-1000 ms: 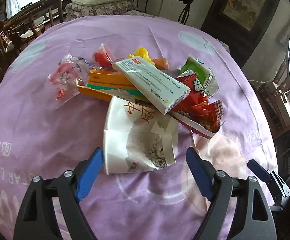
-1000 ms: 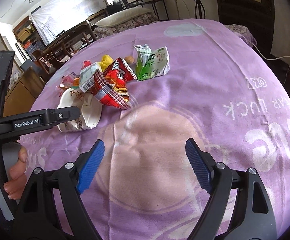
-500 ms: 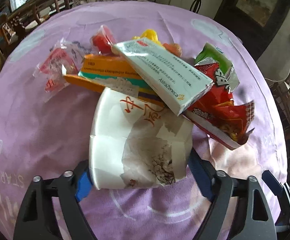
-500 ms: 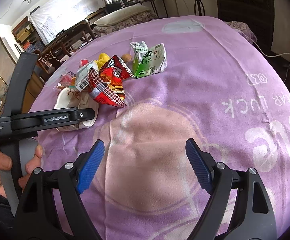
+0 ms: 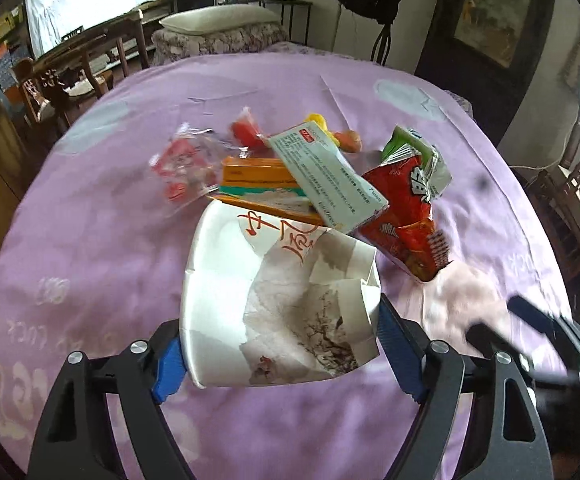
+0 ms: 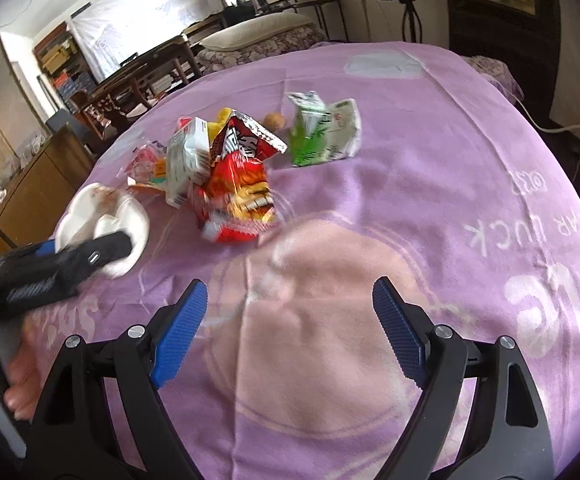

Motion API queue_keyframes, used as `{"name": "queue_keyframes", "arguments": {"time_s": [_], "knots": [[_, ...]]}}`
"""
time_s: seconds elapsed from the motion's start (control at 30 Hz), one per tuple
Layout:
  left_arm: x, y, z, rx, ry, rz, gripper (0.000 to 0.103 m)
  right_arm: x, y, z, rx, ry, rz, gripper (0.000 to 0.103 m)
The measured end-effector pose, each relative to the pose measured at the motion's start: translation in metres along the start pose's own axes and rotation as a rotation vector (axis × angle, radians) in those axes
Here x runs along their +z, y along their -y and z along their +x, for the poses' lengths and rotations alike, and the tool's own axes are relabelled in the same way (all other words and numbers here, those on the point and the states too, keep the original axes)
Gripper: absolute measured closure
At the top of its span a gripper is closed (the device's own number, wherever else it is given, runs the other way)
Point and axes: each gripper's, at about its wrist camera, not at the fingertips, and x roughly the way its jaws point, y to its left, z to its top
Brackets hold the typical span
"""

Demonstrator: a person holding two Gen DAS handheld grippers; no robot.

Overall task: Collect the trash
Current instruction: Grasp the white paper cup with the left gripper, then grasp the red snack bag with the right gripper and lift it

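Since a second ago, one crushed paper cup is sitting between the wide-open left gripper's pads, grip uncertain. Right gripper is gaping empty; two boxes are lying beyond.

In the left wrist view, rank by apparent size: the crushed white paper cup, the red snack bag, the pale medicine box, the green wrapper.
1. Crushed white paper cup, though it is nearest the camera, which inflates it.
2-3. Red snack bag and pale medicine box look alike; no ranking.
4. Green wrapper, partly hidden.
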Motion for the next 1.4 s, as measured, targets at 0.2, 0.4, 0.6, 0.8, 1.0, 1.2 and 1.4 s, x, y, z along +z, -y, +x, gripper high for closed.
{"name": "queue_keyframes", "arguments": {"time_s": [0.2, 0.4, 0.6, 0.8, 1.0, 1.2, 1.4], "knots": [[-0.013, -0.032, -0.015, -0.005, 0.0, -0.076, 0.021, 0.012, -0.034, 0.018, -0.008, -0.022, -0.119, 0.021], [-0.012, -0.056, -0.031, 0.036, 0.043, -0.121, 0.021, 0.029, -0.058, 0.036, 0.016, -0.046, -0.158, 0.021], [-0.013, -0.067, -0.04, 0.042, 0.058, -0.15, 0.021, 0.036, -0.067, 0.064, -0.127, -0.128, -0.235, 0.021], [-0.016, -0.069, -0.043, 0.032, 0.059, -0.161, 0.021, 0.043, -0.064, 0.07, -0.144, -0.129, -0.217, 0.042], [-0.019, -0.068, -0.052, 0.029, 0.07, -0.155, 0.021, 0.053, -0.06, 0.066, -0.168, -0.12, -0.208, 0.073], [-0.023, -0.065, -0.067, 0.032, 0.091, -0.158, 0.021, 0.048, -0.042, 0.038, -0.137, -0.075, -0.12, 0.074], [-0.03, -0.057, -0.085, 0.027, 0.11, -0.15, 0.021, 0.039, -0.032, 0.002, -0.096, -0.034, -0.082, 0.074]]}}
